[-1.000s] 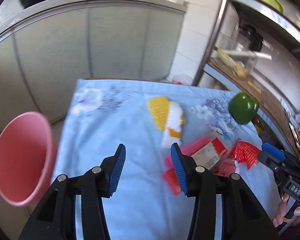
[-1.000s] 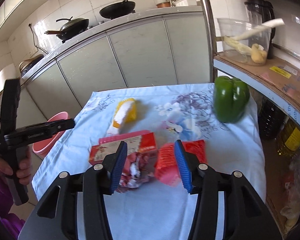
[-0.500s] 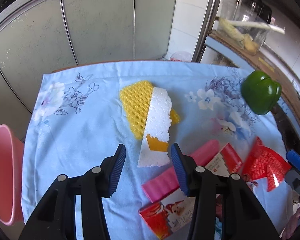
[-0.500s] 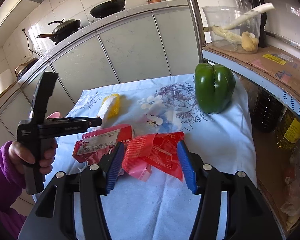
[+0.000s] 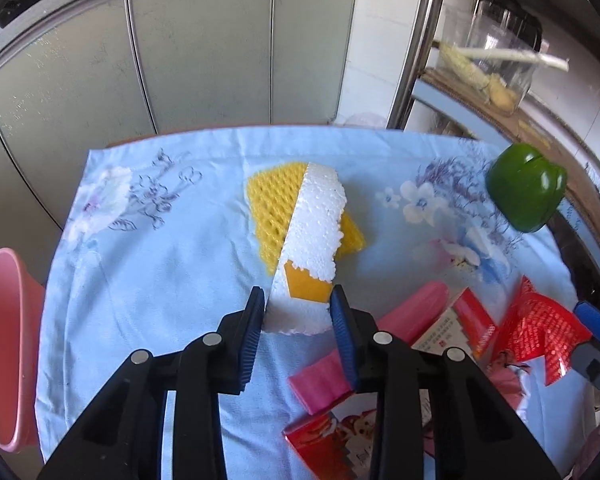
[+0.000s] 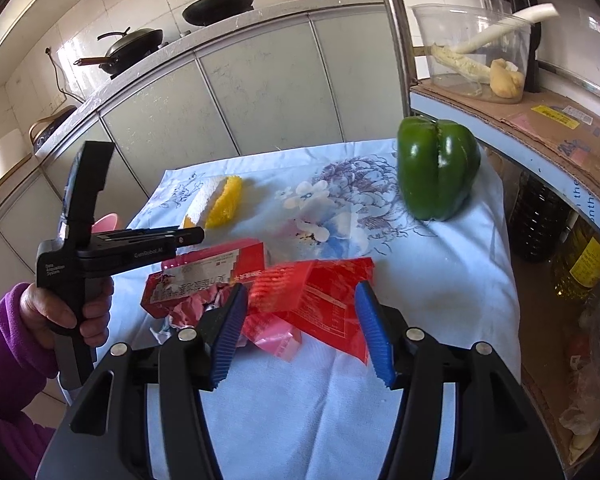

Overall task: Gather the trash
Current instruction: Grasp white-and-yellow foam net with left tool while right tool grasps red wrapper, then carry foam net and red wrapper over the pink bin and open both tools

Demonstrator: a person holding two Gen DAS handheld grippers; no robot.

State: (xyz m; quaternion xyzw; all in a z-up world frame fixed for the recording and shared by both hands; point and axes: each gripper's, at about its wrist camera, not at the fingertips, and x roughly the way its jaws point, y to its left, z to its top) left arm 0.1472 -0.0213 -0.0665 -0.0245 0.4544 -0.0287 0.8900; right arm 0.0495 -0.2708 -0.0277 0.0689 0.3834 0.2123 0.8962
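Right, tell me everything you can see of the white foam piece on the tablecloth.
The white foam piece is a long, flat slab with a pebbled surface like polystyrene and ragged, broken edges. An orange-yellow patch sits near its near end. It lies flat on the blue floral tablecloth, partly on top of a yellow foam net. Its near end lies between the open blue fingers of the left hand-held gripper; whether they touch it cannot be told. The right wrist view shows it edge-on, lying low.

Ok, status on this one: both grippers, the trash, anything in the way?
Left gripper open, jaws astride white foam piece. Right gripper open over red wrapper. Nothing grasped. No obstruction.
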